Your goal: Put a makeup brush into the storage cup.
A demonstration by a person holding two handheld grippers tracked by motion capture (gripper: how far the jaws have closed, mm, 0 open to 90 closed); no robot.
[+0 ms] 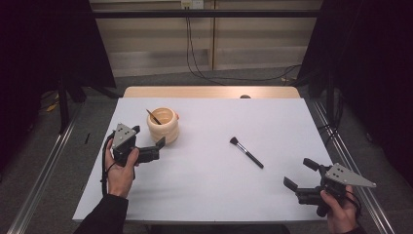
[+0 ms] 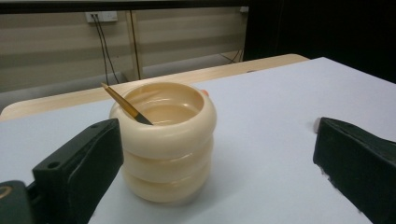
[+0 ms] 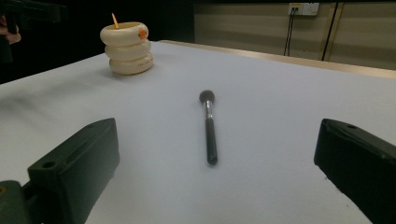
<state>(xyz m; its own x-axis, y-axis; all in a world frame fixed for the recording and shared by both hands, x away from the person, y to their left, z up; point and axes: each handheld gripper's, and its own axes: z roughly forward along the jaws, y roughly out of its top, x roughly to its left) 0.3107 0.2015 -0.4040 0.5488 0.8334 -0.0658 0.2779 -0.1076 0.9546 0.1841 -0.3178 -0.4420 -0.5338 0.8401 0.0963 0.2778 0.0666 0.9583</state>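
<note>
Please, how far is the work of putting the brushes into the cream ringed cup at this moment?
One thin gold-handled brush already leans inside the cream ringed cup. Nothing is gripped: the left gripper is open beside the cup, and the right gripper is open, facing the black makeup brush lying on the white table. That brush remains.

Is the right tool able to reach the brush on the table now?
Probably yes. The right tool is open and aimed at the brush, which lies alone on the table, handle toward it. Nothing stands between them; the holder is far off.
</note>
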